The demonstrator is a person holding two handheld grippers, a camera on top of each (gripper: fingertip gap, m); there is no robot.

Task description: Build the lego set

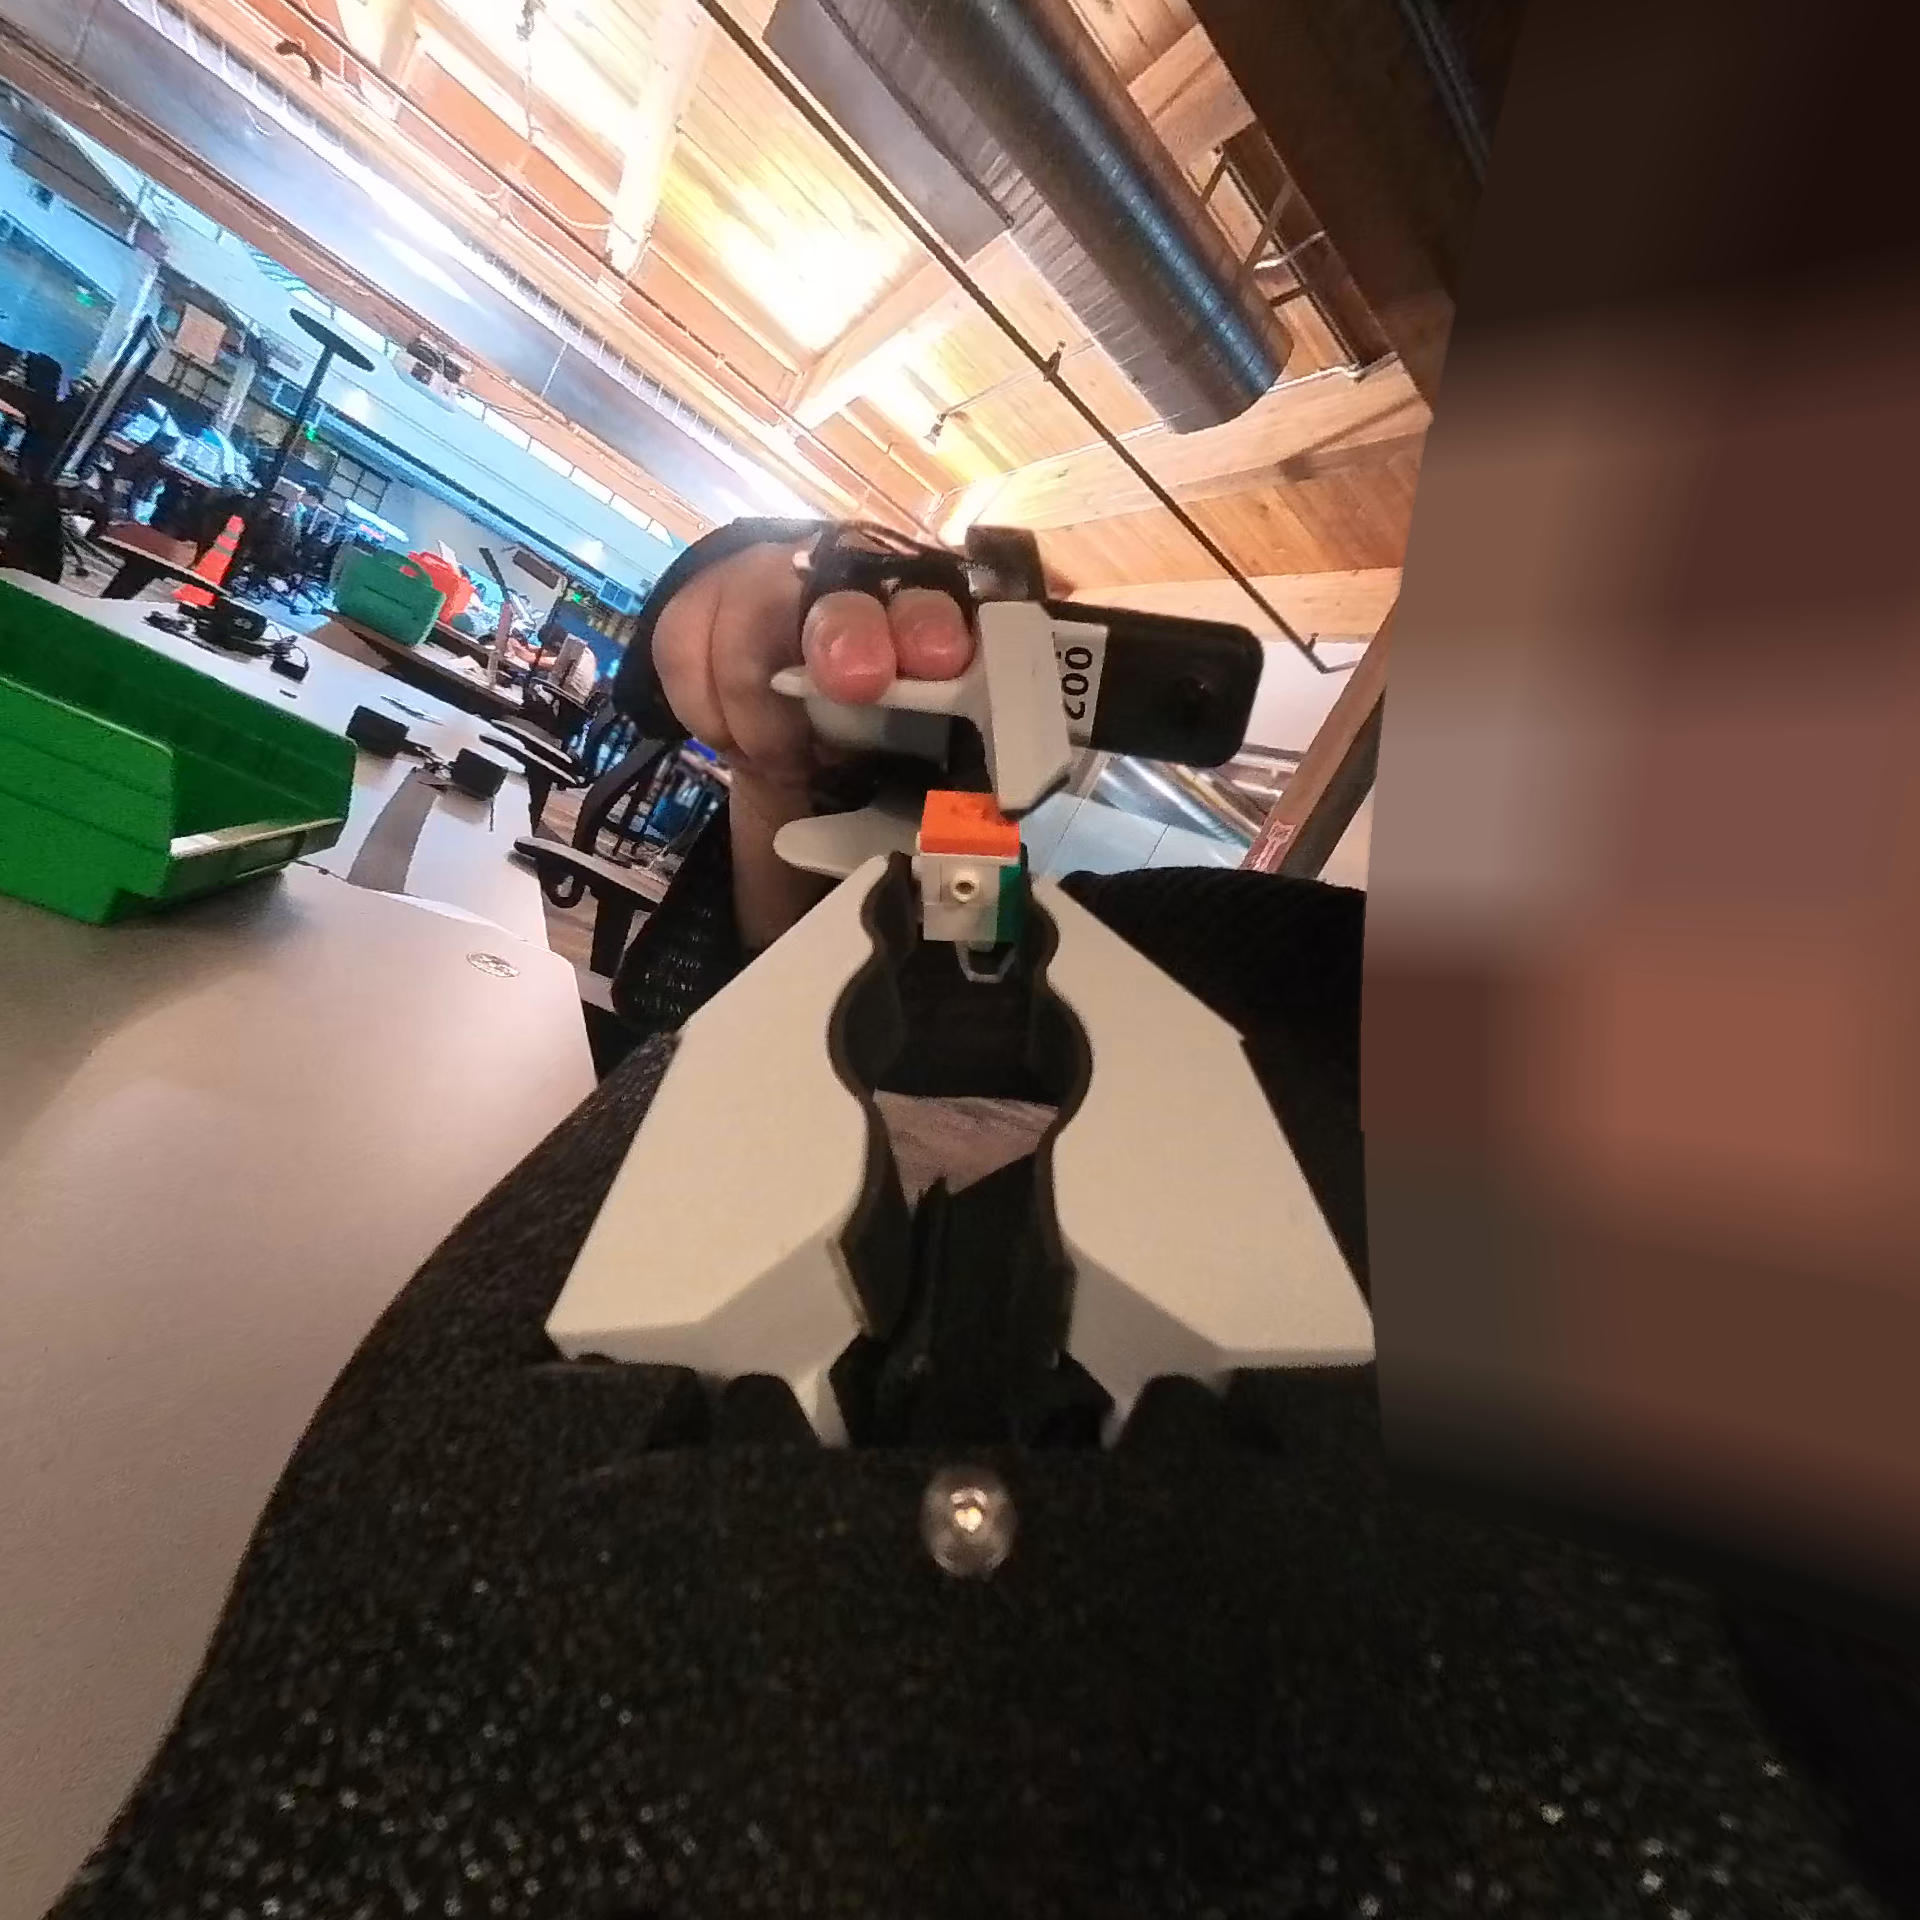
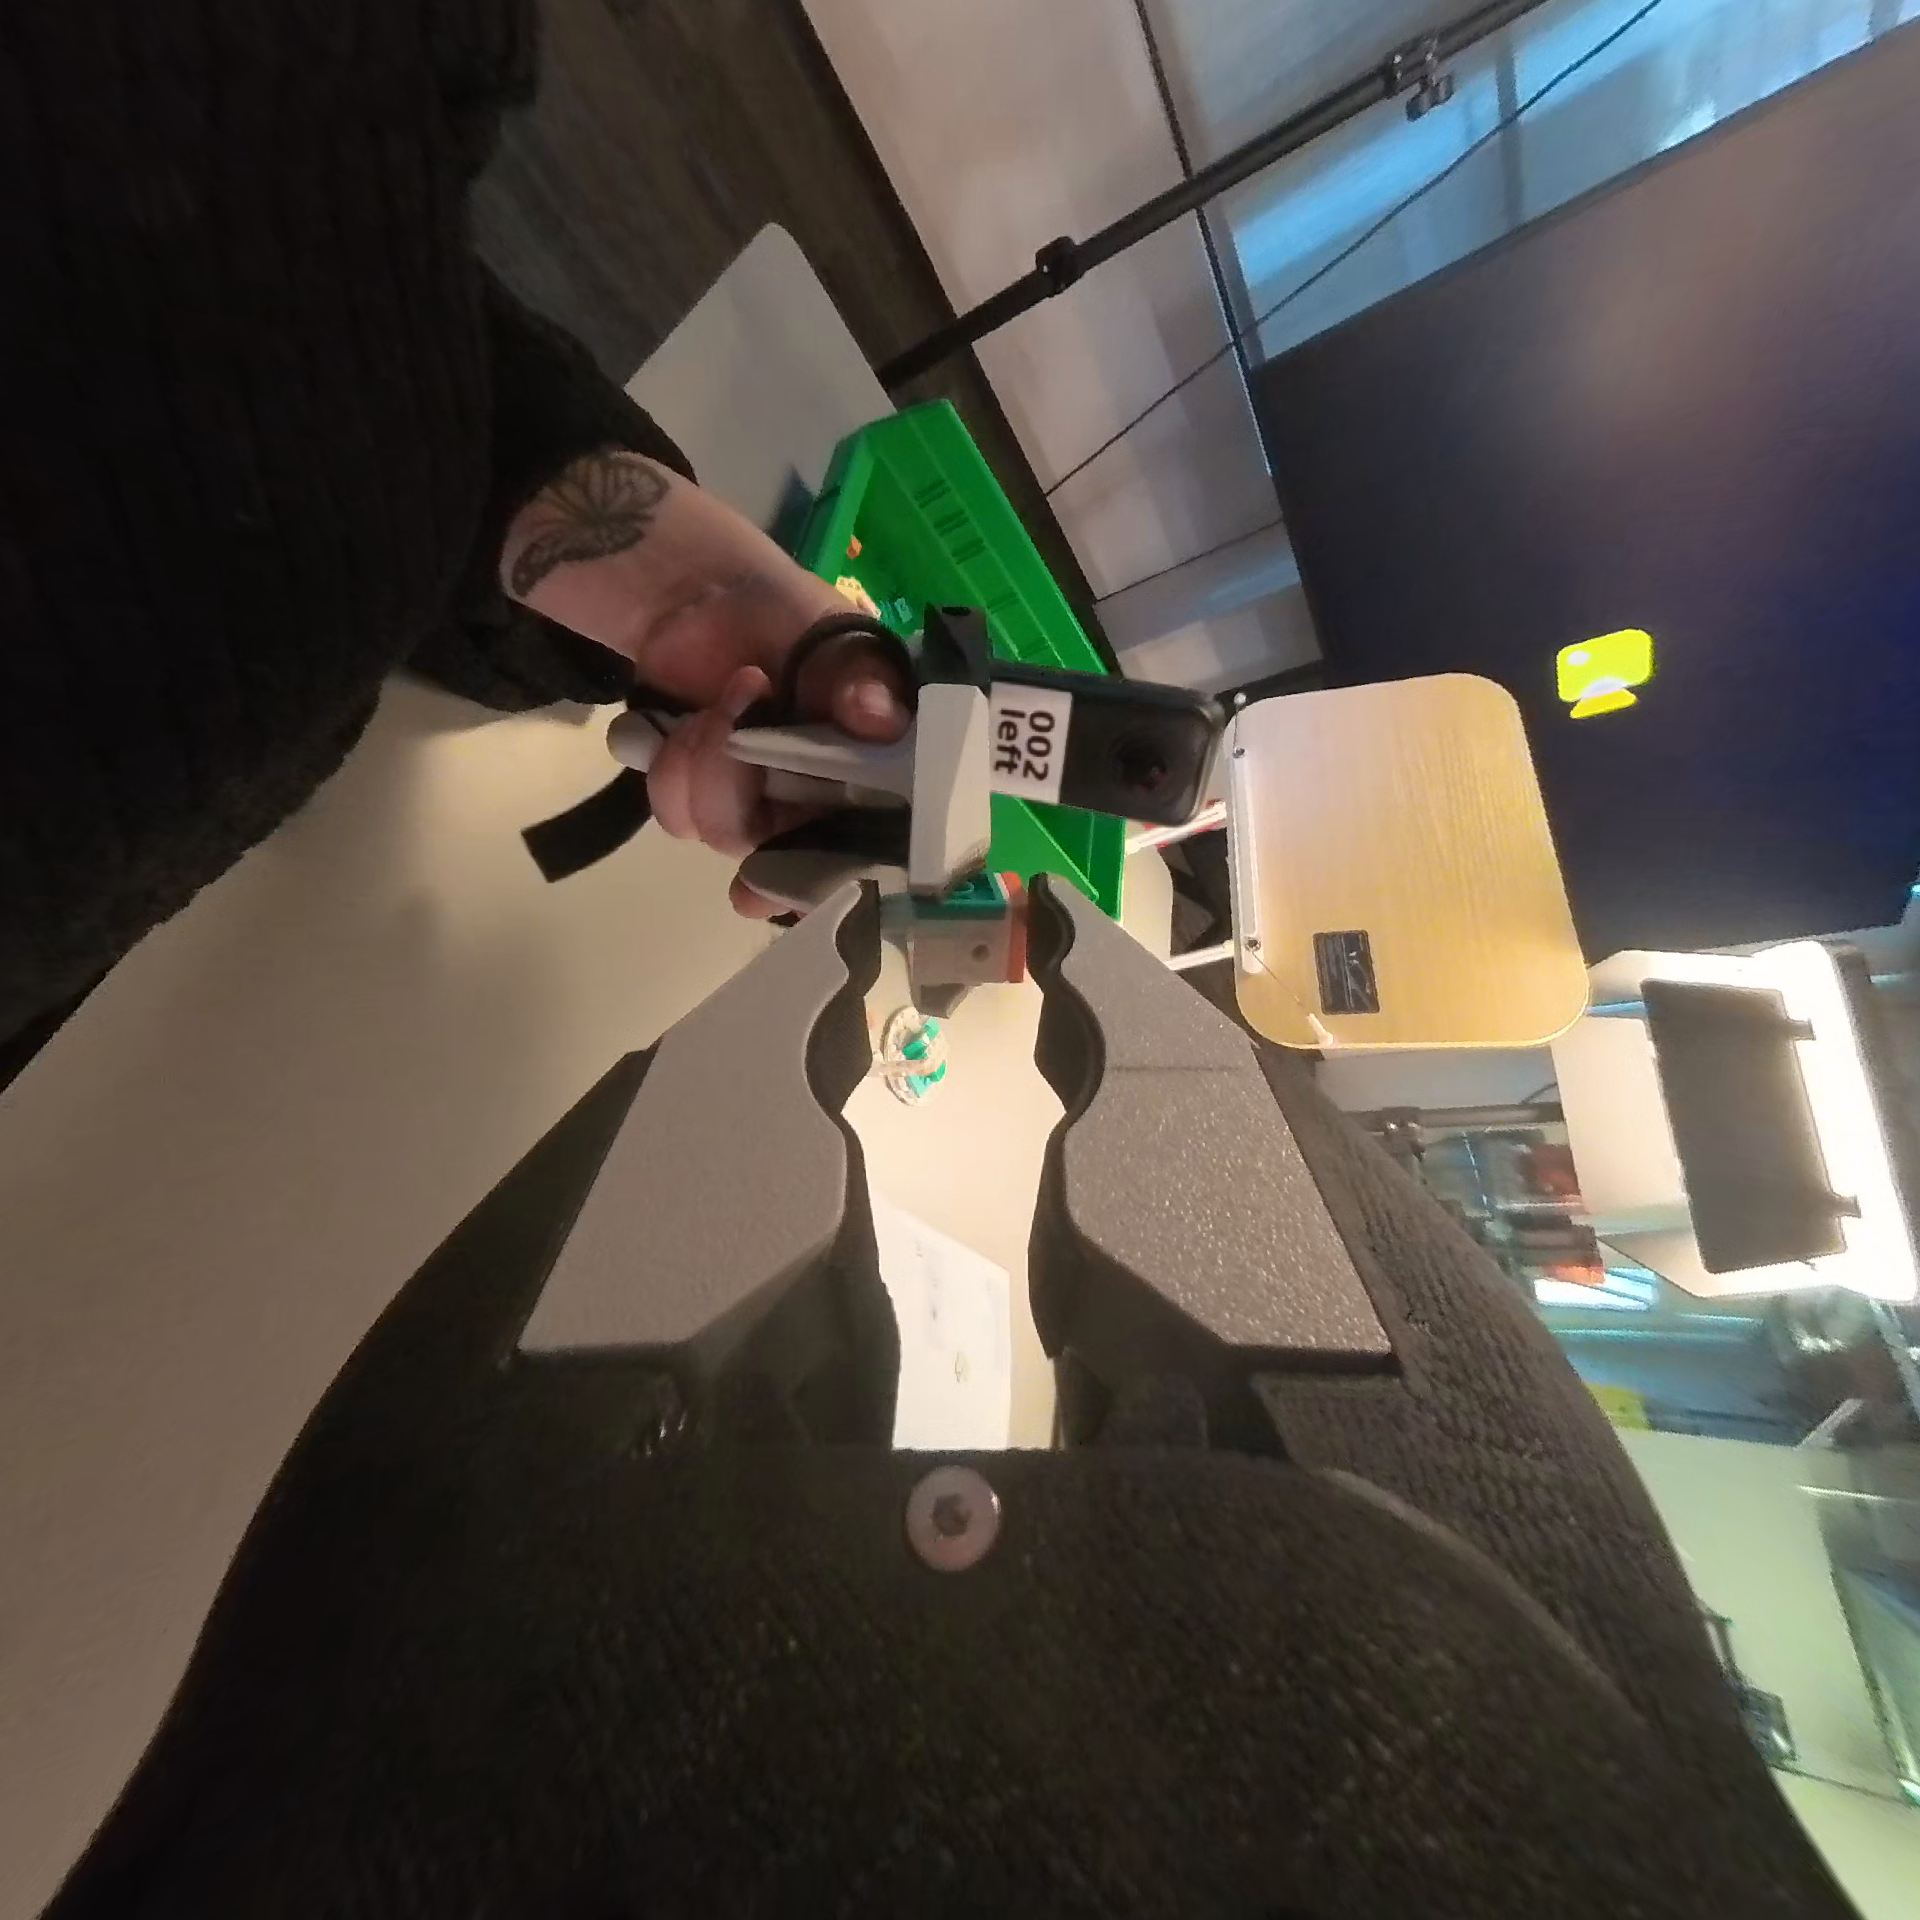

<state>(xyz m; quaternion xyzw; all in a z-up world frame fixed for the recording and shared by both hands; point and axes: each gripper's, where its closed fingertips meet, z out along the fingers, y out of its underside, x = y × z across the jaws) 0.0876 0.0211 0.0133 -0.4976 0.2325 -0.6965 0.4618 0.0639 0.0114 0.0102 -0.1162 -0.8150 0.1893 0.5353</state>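
Both tongs meet on one small lego assembly point(image 1: 968, 881) held up in the air above the table point(image 1: 208, 1039). The left tongs point(image 1: 966, 883) pinch its white and green sides; the right tongs point(image 2: 951, 925) pinch it from across, an orange brick point(image 1: 964, 816) at their tip. A green bin point(image 1: 156, 769) sits on the table beside the assembly, and a small clear-and-teal piece point(image 2: 912, 1060) lies on the table beneath it.

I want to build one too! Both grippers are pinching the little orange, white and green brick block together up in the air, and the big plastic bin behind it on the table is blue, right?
Nearly. The big plastic bin is green, not blue, as the right wrist view shows. The rest holds: the left gripper and the right gripper both pinch the little orange, white and green brick block in the air.
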